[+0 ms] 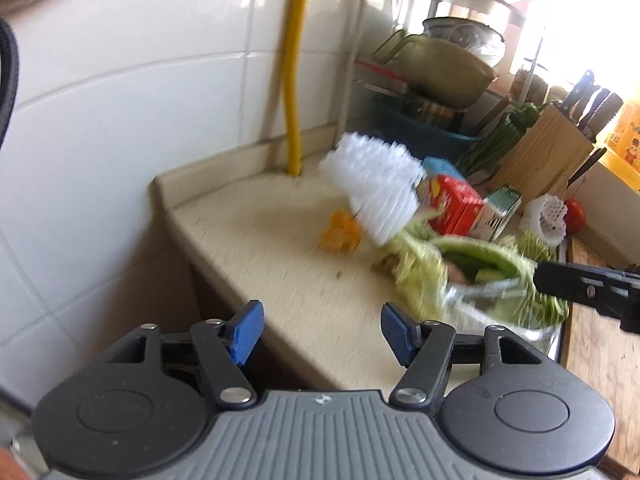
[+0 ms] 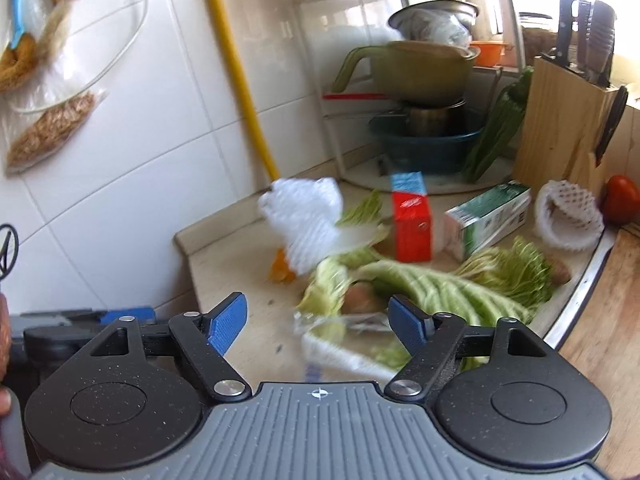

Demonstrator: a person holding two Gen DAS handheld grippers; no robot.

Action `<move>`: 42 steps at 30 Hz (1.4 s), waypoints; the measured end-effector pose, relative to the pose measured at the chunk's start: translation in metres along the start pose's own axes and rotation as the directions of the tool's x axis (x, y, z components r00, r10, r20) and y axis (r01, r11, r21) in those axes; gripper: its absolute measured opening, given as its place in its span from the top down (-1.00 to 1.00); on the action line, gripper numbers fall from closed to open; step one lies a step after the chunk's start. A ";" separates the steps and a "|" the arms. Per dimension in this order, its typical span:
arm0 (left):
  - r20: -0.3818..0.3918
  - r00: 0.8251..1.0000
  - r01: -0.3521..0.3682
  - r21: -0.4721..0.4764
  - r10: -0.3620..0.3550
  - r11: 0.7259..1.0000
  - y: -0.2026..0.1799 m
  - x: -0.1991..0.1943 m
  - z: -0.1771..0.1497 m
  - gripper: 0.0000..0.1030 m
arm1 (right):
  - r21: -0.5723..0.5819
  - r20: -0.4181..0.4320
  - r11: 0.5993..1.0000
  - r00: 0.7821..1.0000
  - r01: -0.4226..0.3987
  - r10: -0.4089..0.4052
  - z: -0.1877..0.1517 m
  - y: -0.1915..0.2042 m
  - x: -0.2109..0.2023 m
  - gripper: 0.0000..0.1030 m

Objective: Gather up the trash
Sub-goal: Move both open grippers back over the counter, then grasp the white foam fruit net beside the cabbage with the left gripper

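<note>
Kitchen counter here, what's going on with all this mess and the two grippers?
A person holds a gripper in each hand over a countertop littered with scraps. Both the left gripper and right gripper are open and hold nothing. Ahead lie cabbage leaves, a white foam net, orange peel, a red carton and a green and white carton. Nothing looks collected yet; the pictures are motion-blurred.

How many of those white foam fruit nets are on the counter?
2. One white foam net lies by the yellow pipe; the other sits beside the red tomato. The leaves may hide more.
</note>
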State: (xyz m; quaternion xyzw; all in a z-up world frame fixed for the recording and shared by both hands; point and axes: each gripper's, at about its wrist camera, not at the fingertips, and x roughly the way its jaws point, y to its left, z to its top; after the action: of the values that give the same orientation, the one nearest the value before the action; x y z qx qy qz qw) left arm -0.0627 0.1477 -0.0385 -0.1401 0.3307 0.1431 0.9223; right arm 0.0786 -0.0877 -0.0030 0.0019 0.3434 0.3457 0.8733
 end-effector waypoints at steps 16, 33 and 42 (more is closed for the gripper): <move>0.057 0.997 0.040 0.165 -0.050 0.986 -0.063 0.092 0.106 -0.46 | 0.099 -0.036 0.995 0.999 0.031 -0.028 0.014 -0.062 0.032 -0.63; -0.032 0.994 0.102 0.049 -0.101 0.994 -0.039 0.124 0.127 0.82 | 0.084 -0.036 0.996 0.999 -0.017 0.020 0.039 -0.071 0.064 -0.62; 0.052 0.986 0.164 -0.070 -0.160 0.984 -0.008 0.087 0.138 0.83 | 0.023 -0.061 0.998 0.996 -0.065 0.066 0.041 -0.045 0.078 -0.62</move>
State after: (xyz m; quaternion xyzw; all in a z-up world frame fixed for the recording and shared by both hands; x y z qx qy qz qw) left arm 0.0830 0.2040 0.0085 -0.1972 0.2912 0.0829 0.9325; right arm 0.1711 -0.0648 -0.0291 0.0118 0.3736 0.3704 0.8504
